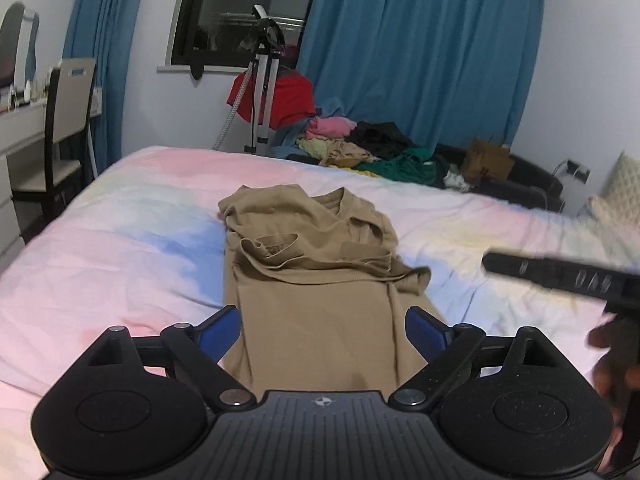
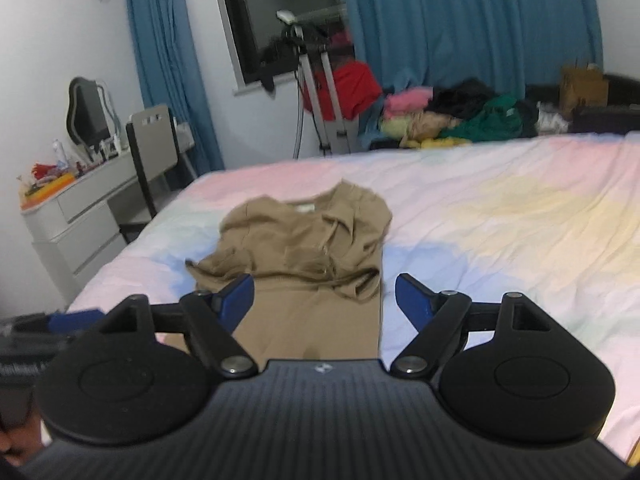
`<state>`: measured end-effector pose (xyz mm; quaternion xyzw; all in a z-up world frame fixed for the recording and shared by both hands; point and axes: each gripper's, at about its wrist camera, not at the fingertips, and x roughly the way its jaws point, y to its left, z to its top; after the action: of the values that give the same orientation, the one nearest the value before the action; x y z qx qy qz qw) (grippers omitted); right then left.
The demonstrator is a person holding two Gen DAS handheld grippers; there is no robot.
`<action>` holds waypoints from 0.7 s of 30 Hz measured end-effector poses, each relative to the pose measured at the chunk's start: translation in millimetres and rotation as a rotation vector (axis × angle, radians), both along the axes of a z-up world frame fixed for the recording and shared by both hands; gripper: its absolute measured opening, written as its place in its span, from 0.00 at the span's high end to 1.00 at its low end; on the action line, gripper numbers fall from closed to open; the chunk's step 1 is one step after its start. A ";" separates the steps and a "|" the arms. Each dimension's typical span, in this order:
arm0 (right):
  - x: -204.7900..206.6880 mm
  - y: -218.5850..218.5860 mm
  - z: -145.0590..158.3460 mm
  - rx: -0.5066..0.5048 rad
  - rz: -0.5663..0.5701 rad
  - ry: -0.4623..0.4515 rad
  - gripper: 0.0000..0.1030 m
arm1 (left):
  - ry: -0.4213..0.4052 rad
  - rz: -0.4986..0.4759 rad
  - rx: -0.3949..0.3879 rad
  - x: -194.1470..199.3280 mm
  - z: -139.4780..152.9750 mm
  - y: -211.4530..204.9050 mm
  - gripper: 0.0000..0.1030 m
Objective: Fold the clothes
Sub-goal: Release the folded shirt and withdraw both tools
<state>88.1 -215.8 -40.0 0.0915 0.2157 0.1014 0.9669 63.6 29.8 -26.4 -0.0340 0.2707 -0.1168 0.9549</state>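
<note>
- Pastel bedding is covering a wide bed [image 1: 120,240], with blue curtains [image 1: 420,60] hanging behind it.
- Lying on the bed is a tan T-shirt [image 1: 316,280], its sleeves folded inward and its collar toward the curtains.
- Hovering over the shirt's near hem, the left gripper [image 1: 322,332] is standing with jaws apart, gripping nothing.
- Beside it, the right gripper [image 2: 324,300] is likewise gaping wide and empty above the shirt.
- Beyond the bed, a pile of clothes [image 1: 360,144] is sitting by the curtains.

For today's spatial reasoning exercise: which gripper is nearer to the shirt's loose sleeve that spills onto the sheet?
Right, by my estimate. The sleeve lies on the tan shirt's right side, toward the right gripper. The left gripper hovers over the shirt's lower middle.
</note>
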 end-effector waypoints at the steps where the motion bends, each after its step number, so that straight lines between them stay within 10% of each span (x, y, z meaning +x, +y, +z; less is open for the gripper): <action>1: -2.0 0.7 1.1 -0.001 0.007 -0.017 0.23 | -0.003 0.000 0.008 0.0 -0.5 -1.0 0.12; 9: -2.5 5.2 4.6 -0.059 -0.018 -0.069 0.48 | 0.007 0.004 0.018 7.2 -7.7 -0.5 0.12; 14: 2.8 0.2 3.3 -0.013 -0.074 -0.040 0.00 | 0.042 0.008 -0.017 8.8 -11.7 3.0 0.12; 21: -1.5 -3.0 2.6 -0.039 -0.112 -0.069 0.00 | 0.066 0.002 -0.032 5.4 -16.0 -1.1 0.12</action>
<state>86.6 -218.8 -37.4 0.0812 0.1786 0.0462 0.9795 69.0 28.7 -42.4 -0.0534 0.3000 -0.1192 0.9449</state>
